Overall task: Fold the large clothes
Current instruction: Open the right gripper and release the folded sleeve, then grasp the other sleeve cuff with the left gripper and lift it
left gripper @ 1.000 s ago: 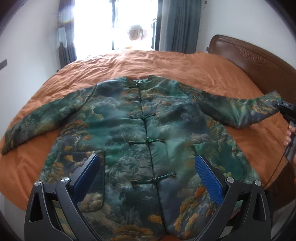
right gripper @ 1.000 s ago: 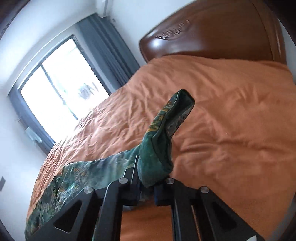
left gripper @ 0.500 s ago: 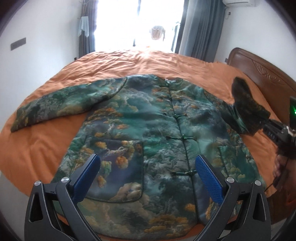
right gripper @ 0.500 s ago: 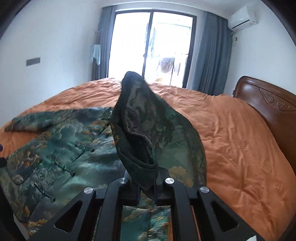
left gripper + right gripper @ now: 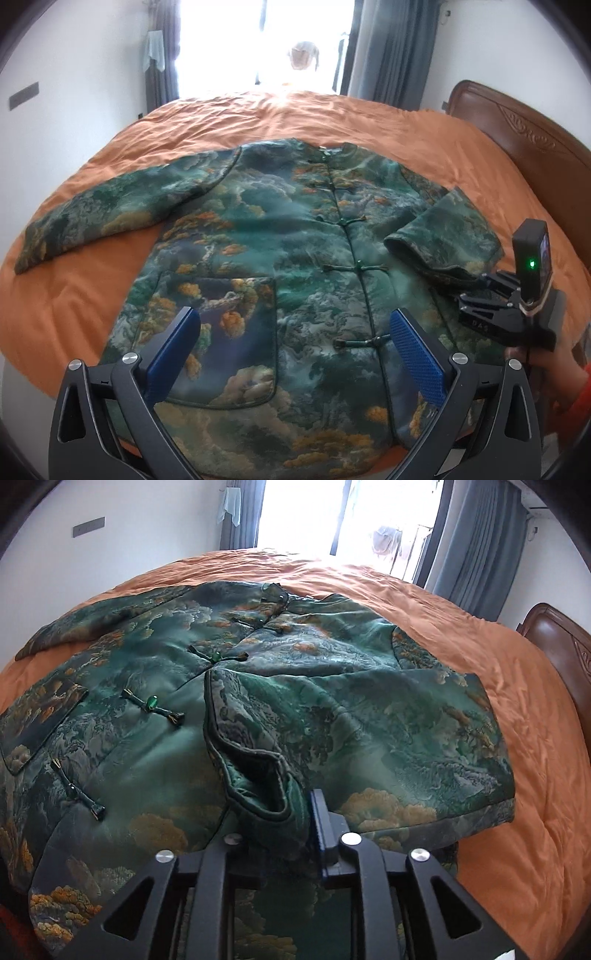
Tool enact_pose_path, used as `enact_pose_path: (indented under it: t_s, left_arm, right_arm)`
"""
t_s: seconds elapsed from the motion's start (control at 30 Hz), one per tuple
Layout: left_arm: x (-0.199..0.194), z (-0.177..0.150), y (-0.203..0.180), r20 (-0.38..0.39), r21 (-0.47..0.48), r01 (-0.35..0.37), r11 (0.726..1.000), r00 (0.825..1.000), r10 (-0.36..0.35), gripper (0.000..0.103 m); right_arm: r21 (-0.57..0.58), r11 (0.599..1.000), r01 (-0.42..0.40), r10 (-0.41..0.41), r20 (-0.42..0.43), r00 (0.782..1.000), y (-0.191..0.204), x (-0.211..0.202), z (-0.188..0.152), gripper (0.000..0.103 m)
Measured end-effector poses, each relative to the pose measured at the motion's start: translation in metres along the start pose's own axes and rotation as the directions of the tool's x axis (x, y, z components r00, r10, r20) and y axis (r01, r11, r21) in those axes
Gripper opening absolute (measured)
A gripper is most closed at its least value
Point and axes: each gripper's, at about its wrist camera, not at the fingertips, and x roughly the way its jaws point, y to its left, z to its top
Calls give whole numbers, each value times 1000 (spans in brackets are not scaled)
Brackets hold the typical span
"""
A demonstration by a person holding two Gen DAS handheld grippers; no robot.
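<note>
A green jacket (image 5: 280, 258) printed with clouds and orange trees lies face up, buttoned, on the orange bed (image 5: 332, 122). Its left sleeve (image 5: 92, 221) stretches out flat. Its right sleeve (image 5: 351, 720) is folded inward across the chest. The cuff (image 5: 258, 775) of that sleeve lies slack between the jaws of my right gripper (image 5: 277, 812), which are opening; only one blue pad (image 5: 319, 823) shows, the other is under cloth. My left gripper (image 5: 293, 317) hovers open above the jacket's lower front, holding nothing. The right gripper (image 5: 476, 288) also shows at the jacket's right edge.
A dark wooden headboard (image 5: 517, 133) stands at the right of the bed. A bright window with grey curtains (image 5: 388, 48) is beyond the far edge. A hand (image 5: 546, 369) in a red sleeve holds the right gripper's handle.
The right gripper swung the right sleeve from the bed's side over onto the jacket's chest, lowered it, and its jaws have parted. The left gripper drifted a little sideways, still open.
</note>
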Motion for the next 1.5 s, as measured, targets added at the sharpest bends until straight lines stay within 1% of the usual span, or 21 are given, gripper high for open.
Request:
enact_pose_path:
  t_s: [0.07, 0.13, 0.17, 0.23, 0.3, 0.4, 0.53, 0.6, 0.63, 0.67, 0.7, 0.73, 0.8, 0.83, 0.87, 0.93, 1.0, 1.17, 1.33, 1.4, 1.5]
  left_arm:
    - [8, 5, -12, -16, 30, 23, 999, 1000, -22, 102]
    - [20, 12, -24, -50, 42, 66, 997, 997, -64, 102]
    - [26, 15, -30, -70, 41, 99, 994, 993, -96, 102]
    - [42, 22, -43, -116, 34, 172, 985, 979, -167, 102]
    - [60, 27, -59, -166, 29, 244, 969, 957, -236, 102]
    - [89, 34, -86, -234, 18, 330, 944, 919, -316, 101]
    - [133, 38, -116, -322, -38, 370, 928, 875, -362, 101]
    - [150, 37, -125, -357, -81, 379, 922, 853, -382, 96]
    - [157, 37, -129, -367, -102, 376, 921, 846, -387, 86]
    - [162, 37, -132, -375, -122, 375, 919, 840, -392, 79]
    - [167, 37, -135, -380, -137, 377, 916, 834, -401, 77]
    - [170, 37, -138, -383, -151, 377, 914, 830, -406, 68]
    - [177, 37, -140, -395, -167, 357, 919, 830, -394, 55]
    - [180, 37, -140, -399, -175, 341, 924, 833, -383, 39]
    - [183, 37, -140, -403, -184, 336, 924, 831, -383, 14]
    - [182, 40, -136, -404, -203, 349, 915, 821, -403, 8]
    - [175, 48, -134, -385, -176, 353, 919, 834, -394, 6]
    - [150, 80, -122, -305, -72, 333, 940, 890, -339, 5]
    - [148, 130, -93, -215, -10, 247, 969, 946, -243, 5]
    - [157, 148, -79, -197, -11, 226, 974, 955, -224, 5]
    - [176, 165, -64, -195, -15, 214, 977, 957, -213, 5]
  right_arm:
    - [32, 999, -36, 36, -3, 999, -1, -1, -1, 53]
    - [56, 992, -114, 114, -10, 993, -1, -5, -4, 69]
    - [65, 988, -141, 142, -7, 990, -2, -10, -8, 72]
    - [69, 981, -181, 181, 2, 983, 0, -17, -14, 72]
    - [68, 978, -198, 198, 15, 980, 2, -29, -21, 72]
    - [117, 971, -211, 203, 74, 976, -6, -54, -38, 72]
    - [170, 964, -207, 186, 131, 974, -21, -84, -60, 72]
    - [189, 962, -198, 170, 153, 974, -27, -99, -72, 72]
    - [202, 960, -195, 164, 161, 973, -31, -105, -78, 72]
    - [213, 957, -195, 161, 167, 973, -33, -110, -82, 72]
    - [224, 955, -196, 158, 174, 972, -36, -117, -88, 72]
    - [234, 952, -196, 155, 182, 971, -39, -123, -93, 72]
    - [251, 949, -192, 144, 195, 970, -42, -132, -103, 72]
    - [258, 948, -187, 136, 201, 970, -43, -137, -107, 72]
    - [263, 947, -184, 132, 205, 970, -44, -140, -111, 72]
    - [281, 943, -181, 123, 214, 969, -46, -145, -117, 72]
    - [292, 939, -182, 120, 215, 969, -47, -148, -120, 72]
    - [283, 944, -169, 111, 210, 971, -43, -149, -119, 72]
    - [258, 950, -176, 121, 215, 969, -49, -146, -99, 72]
    - [243, 957, -157, 105, 213, 971, -56, -143, -86, 72]
    - [243, 960, -139, 90, 204, 975, -73, -133, -62, 72]
